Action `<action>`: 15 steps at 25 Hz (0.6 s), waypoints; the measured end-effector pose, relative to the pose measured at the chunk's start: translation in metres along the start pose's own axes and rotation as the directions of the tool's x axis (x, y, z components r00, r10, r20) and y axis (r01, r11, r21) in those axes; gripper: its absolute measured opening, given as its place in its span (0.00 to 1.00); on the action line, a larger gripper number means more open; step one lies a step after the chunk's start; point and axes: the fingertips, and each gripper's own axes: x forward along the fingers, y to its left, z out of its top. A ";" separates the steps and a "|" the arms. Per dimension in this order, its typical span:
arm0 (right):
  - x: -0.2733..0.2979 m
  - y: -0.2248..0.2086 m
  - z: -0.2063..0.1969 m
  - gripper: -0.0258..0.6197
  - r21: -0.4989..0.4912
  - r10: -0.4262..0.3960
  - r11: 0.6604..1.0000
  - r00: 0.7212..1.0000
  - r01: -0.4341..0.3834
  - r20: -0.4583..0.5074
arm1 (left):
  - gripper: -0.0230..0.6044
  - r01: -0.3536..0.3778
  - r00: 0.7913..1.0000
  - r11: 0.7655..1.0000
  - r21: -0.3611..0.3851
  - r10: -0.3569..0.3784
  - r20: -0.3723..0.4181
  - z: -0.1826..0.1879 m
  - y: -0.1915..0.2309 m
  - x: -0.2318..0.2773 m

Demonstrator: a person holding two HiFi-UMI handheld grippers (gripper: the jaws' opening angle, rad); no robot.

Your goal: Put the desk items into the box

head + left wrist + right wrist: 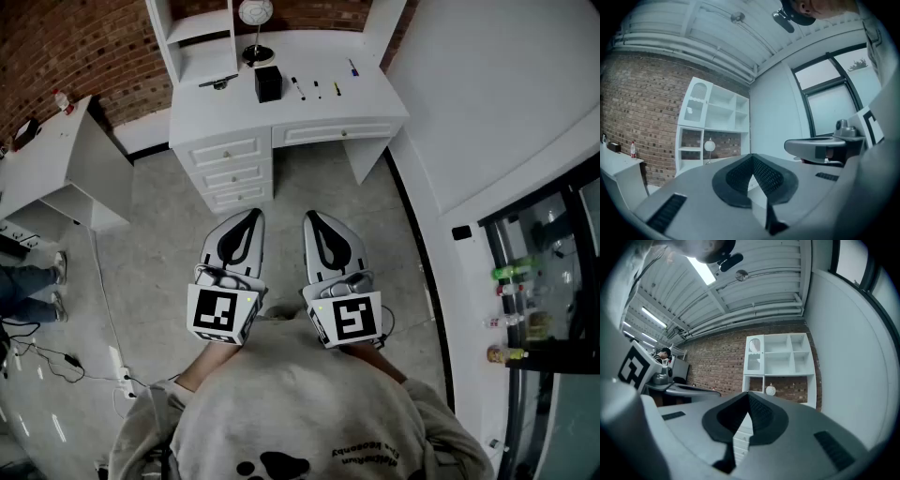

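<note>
In the head view you hold the left gripper [249, 217] and the right gripper [313, 219] side by side in front of your chest, both aimed at the white desk [375, 94], which stands well apart from them across the bare floor. On that desk the black box [268, 83] sits near the middle, with the pens [317, 89] lying loose to its right and a globe lamp [255, 13] behind it. In the left gripper view your left gripper [751, 157] has its jaws together with nothing between them; the shelf unit [717, 112] and lamp [709, 146] show far ahead. In the right gripper view your right gripper [748, 394] is likewise closed and empty, facing the same shelf unit [780, 357].
</note>
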 end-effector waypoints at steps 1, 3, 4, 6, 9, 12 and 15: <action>0.001 0.001 0.000 0.06 0.000 0.001 1.000 1.000 -0.001 0.002 | 0.05 0.006 1.000 1.000 0.002 -0.006 0.007 0.000 -0.001 0.000; 0.002 0.003 -0.001 0.06 0.001 0.001 1.000 1.000 -0.001 0.005 | 0.05 0.014 1.000 1.000 0.003 -0.014 0.014 0.000 -0.001 0.000; 0.003 0.003 -0.001 0.06 0.001 0.000 1.000 1.000 0.000 0.005 | 0.05 0.015 1.000 1.000 0.001 -0.015 0.012 0.000 0.000 0.000; 0.005 0.004 0.001 0.06 -0.005 0.001 1.000 1.000 -0.001 0.005 | 0.05 0.017 1.000 1.000 -0.001 -0.017 0.013 0.000 0.002 0.000; 0.007 0.008 0.002 0.06 -0.008 0.006 1.000 1.000 -0.006 0.000 | 0.05 0.017 1.000 1.000 -0.007 -0.017 0.019 0.000 0.005 -0.003; 0.008 0.009 0.000 0.06 -0.003 -0.002 1.000 1.000 0.002 -0.010 | 0.05 0.021 1.000 1.000 -0.020 -0.021 0.011 -0.003 0.007 -0.004; 0.009 0.004 0.000 0.07 0.028 -0.019 0.999 1.000 0.019 -0.005 | 0.05 0.032 0.999 0.999 -0.025 -0.032 0.002 -0.005 0.009 -0.003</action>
